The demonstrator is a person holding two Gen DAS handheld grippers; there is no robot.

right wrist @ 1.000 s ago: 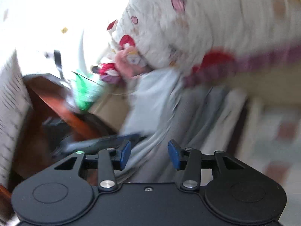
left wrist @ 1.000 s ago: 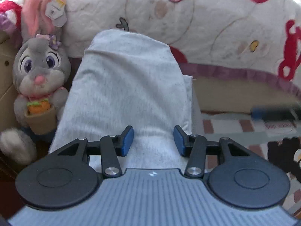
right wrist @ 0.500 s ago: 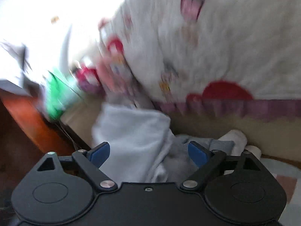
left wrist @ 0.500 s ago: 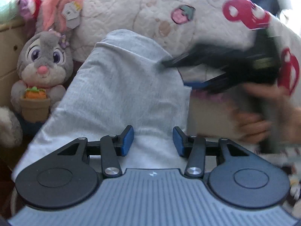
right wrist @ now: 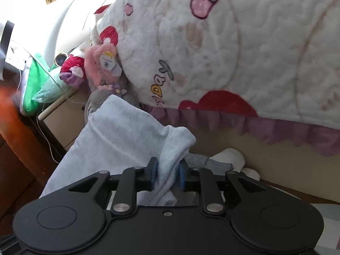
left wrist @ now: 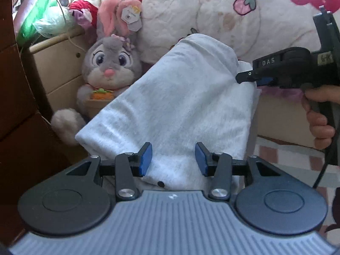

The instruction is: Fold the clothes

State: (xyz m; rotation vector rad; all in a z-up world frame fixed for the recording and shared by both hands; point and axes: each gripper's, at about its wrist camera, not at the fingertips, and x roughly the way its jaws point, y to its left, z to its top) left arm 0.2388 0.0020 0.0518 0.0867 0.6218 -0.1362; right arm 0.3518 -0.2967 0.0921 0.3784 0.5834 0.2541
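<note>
Half a second ago my right gripper (right wrist: 167,175) had its blue pads spread wide in front of the cloth; now I see them clamped on a bunched edge of the pale grey, soft knit garment (left wrist: 180,110), and the motion blur in that view is gone. From the left wrist camera, the right tool has settled from a smeared shape into a sharp one, its tip (left wrist: 252,78) touching the garment's far right edge, with the person's fingers (left wrist: 318,114) wrapped on its handle.

My left gripper (left wrist: 173,159) keeps its pads parted as before, and the garment's near end lies between and just beyond them; I cannot tell whether either pad touches the fabric. The garment stretches away from the left tool toward the white quilted blanket with strawberry prints (right wrist: 244,42), sloping up against it. The grey plush rabbit with pink ears (left wrist: 110,68) sits just beside the cloth's left edge, nearer the beige wooden cabinet (left wrist: 57,68).
</note>
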